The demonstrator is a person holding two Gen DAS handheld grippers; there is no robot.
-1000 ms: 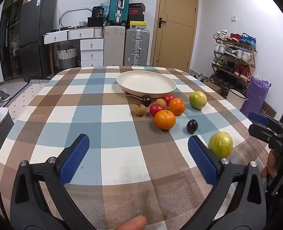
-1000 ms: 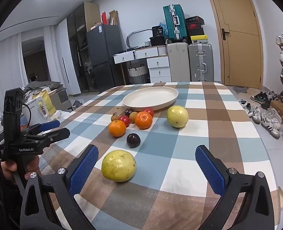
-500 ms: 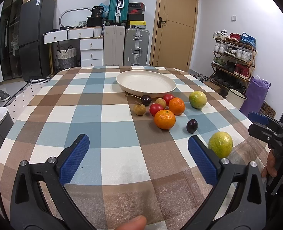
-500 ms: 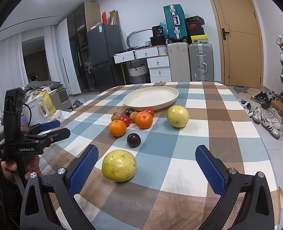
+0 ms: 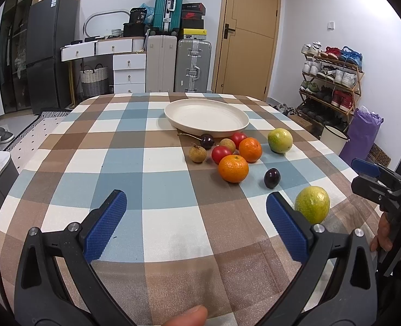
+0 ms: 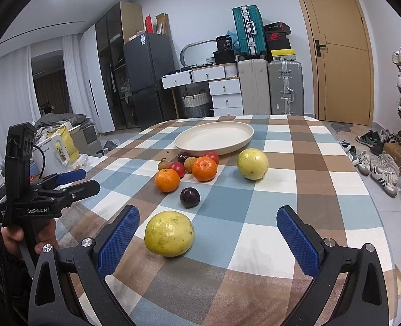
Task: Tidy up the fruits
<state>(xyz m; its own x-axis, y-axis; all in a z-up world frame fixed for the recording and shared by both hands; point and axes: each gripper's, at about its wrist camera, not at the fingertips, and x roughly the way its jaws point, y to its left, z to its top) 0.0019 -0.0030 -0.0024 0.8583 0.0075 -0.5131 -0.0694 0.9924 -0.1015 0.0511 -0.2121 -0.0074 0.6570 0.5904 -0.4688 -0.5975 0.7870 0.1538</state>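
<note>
An empty cream plate sits on the checked table. In front of it lie two oranges, two red tomatoes, two brown longans, a stemmed cherry, a dark plum and two yellow-green guavas. My left gripper is open and empty over the near table. My right gripper is open and empty, with the near guava just ahead by its left finger.
The table's near and right edges are close to both grippers. Suitcases, drawers and a fridge stand behind the table; a shoe rack and purple bag are at the right. Each gripper shows in the other's view.
The right gripper has edged slightly forward toward the near guava. The left gripper and the fruits have not visibly moved.
</note>
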